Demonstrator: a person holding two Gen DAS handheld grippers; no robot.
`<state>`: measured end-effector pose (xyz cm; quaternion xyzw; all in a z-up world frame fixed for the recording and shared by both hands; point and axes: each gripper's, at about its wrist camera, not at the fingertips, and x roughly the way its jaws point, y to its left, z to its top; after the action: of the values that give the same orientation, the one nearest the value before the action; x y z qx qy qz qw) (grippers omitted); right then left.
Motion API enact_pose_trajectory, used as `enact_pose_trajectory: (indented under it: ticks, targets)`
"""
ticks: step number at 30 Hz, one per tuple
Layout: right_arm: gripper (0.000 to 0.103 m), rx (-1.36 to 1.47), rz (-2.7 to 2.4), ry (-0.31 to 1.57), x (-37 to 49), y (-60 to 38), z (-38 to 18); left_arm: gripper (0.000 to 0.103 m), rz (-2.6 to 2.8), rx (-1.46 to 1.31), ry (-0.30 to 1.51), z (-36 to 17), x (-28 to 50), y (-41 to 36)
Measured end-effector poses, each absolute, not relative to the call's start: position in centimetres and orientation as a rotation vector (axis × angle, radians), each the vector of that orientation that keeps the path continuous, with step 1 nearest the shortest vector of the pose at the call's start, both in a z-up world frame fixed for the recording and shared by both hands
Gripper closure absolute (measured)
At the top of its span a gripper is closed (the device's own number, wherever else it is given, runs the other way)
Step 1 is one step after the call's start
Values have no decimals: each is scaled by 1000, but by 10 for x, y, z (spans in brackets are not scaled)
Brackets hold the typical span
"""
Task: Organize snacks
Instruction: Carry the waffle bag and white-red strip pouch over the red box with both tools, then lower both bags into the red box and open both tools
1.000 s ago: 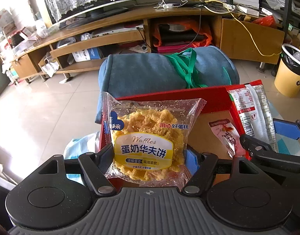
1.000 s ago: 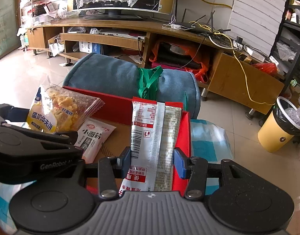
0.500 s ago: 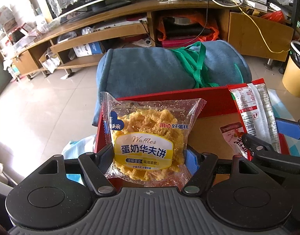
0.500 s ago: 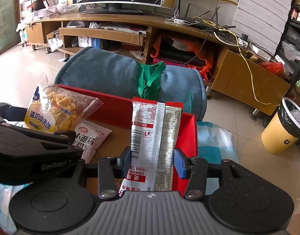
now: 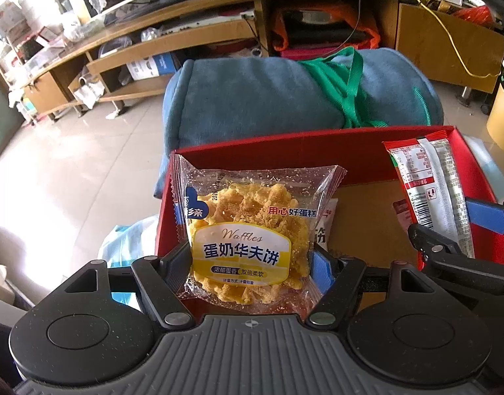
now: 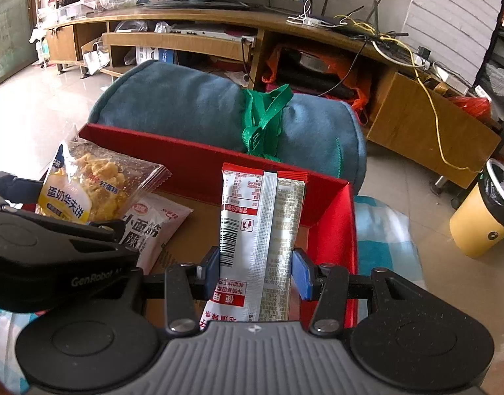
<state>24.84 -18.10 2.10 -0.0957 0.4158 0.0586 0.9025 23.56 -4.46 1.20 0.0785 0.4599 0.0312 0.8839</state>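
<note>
My left gripper (image 5: pixel 250 265) is shut on a clear waffle packet with a yellow label (image 5: pixel 248 230), held upright over the left part of an open red box (image 5: pixel 285 151). My right gripper (image 6: pixel 255 271) is shut on a long red and white snack packet (image 6: pixel 262 227), held upright over the box's right side (image 6: pixel 331 230). The waffle packet (image 6: pixel 84 191) and the left gripper show at the left of the right wrist view. A small white snack packet (image 6: pixel 153 223) lies flat on the box's brown floor between them.
A rolled blue blanket tied with green straps (image 5: pixel 285 95) lies just behind the box. A wooden TV stand (image 6: pixel 239 36) runs along the back. A yellow bin (image 6: pixel 479 220) stands at the right. A blue checked cloth (image 6: pixel 380 230) lies under the box.
Both grippers have moved forward and lower over the red box with their packets; more of the box's inside shows. Grips are unchanged.
</note>
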Motion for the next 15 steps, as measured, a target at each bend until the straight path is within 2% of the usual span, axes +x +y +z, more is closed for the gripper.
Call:
enact_pose_trajectory:
  ticks: [15]
  targets:
    - [62, -155, 148, 931, 259, -182, -1, 26, 84, 184, 1025, -2, 245, -45]
